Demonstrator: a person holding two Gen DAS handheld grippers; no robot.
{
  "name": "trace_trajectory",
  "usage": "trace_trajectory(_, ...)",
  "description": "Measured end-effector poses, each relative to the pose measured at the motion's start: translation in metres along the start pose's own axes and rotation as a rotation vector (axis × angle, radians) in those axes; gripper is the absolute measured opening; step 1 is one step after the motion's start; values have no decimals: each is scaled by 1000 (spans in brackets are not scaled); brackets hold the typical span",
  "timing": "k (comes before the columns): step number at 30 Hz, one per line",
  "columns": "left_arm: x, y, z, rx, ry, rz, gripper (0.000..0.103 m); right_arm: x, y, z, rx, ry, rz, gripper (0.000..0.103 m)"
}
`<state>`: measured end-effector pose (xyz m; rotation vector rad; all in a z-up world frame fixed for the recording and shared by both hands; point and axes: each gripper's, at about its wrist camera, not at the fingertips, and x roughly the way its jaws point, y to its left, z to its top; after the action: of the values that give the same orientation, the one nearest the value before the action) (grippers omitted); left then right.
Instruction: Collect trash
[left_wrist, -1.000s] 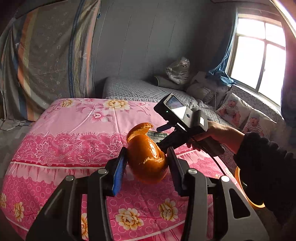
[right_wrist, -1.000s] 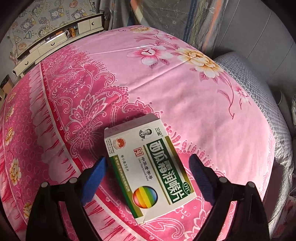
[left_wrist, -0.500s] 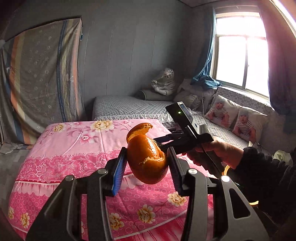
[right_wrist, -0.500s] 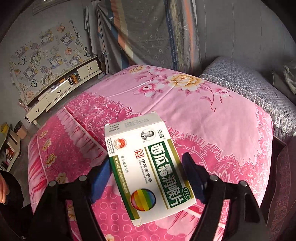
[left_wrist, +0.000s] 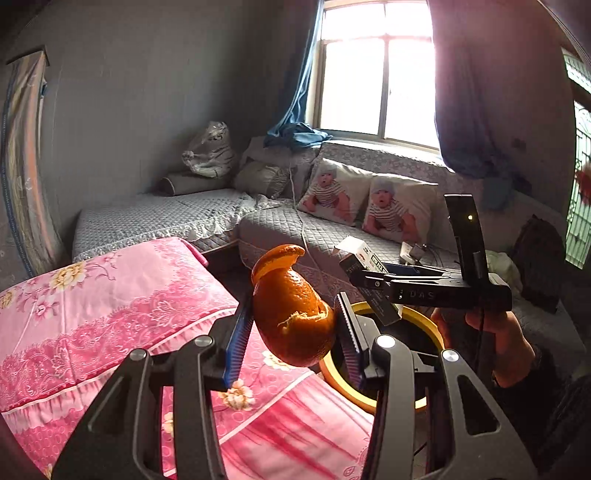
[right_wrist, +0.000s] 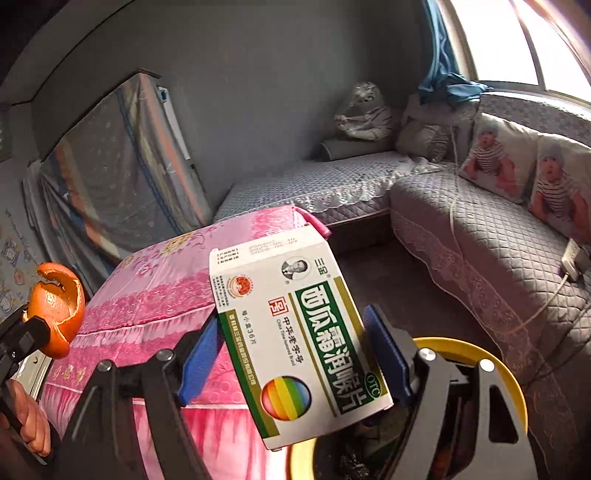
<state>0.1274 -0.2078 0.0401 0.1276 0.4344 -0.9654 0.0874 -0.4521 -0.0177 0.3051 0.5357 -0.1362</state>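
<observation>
My left gripper (left_wrist: 291, 328) is shut on an orange peel (left_wrist: 291, 317), held in the air beside the pink table's corner. My right gripper (right_wrist: 295, 354) is shut on a white and green medicine box (right_wrist: 299, 332), held above a yellow-rimmed bin (right_wrist: 495, 369). In the left wrist view the right gripper (left_wrist: 373, 280) with the box (left_wrist: 364, 254) hangs over the same bin (left_wrist: 332, 373), just right of the peel. In the right wrist view the peel (right_wrist: 55, 306) shows at the far left.
The pink flowered tablecloth (left_wrist: 92, 317) covers the table at the left. A grey quilted corner sofa (left_wrist: 280, 229) with baby-print cushions (left_wrist: 332, 192) runs behind. A white cable (right_wrist: 535, 314) and charger lie on the sofa. A bright window (left_wrist: 376, 70) is at the back.
Both grippers have lifted their items off the pink table and swung right toward the sofa. The yellow bin now lies right under the right gripper.
</observation>
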Motion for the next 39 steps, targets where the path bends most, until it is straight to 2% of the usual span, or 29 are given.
trace_trajectory(6, 77, -45, 1, -1, 112, -147, 43, -32, -65, -36, 154, 17, -109, 73)
trace_trajectory(10, 116, -56, -2, -38, 173, -174, 46, -29, -95, -47, 224, 20, -134, 75)
trace_trajectory(11, 121, -55, -3, -60, 178, -173, 55, -28, -100, -48, 230, 25, -143, 76)
trace_trajectory(12, 123, -52, -3, -83, 175, -166, 71, -26, -105, -49, 241, 27, -166, 81)
trace_trajectory(15, 111, -41, -1, -121, 122, -139, 93, -29, -119, -49, 292, 11, -216, 84)
trace_trajectory(17, 96, -35, 2, -118, 74, -93, 95, -34, -127, -48, 314, -5, -246, 87)
trace_trajectory(19, 80, -25, 6, -105, 39, -28, 95, -40, -128, -48, 327, -29, -270, 95)
trace_trajectory(20, 71, -22, 6, -95, 23, 12, 95, -42, -126, -48, 328, -38, -269, 95)
trace_trajectory(23, 45, -9, 6, -68, -17, 163, 95, -41, -105, -44, 264, -43, -273, 95)
trace_trajectory(26, 11, 9, 1, -63, -71, 230, 95, -42, -66, -39, 167, -94, -254, 95)
trace_trajectory(30, -34, 35, -8, -95, -102, 390, 95, -36, -8, -37, 63, -136, -152, 95)
trace_trajectory(34, -84, 54, -19, -127, -146, 519, 95, -31, 56, -42, -27, -153, -19, 95)
trace_trajectory(37, -121, 59, -29, -141, -182, 657, 95, -35, 101, -46, -86, -186, 31, 95)
trace_trajectory(39, -147, 60, -36, -152, -217, 721, 95, -40, 130, -50, -125, -204, 53, 95)
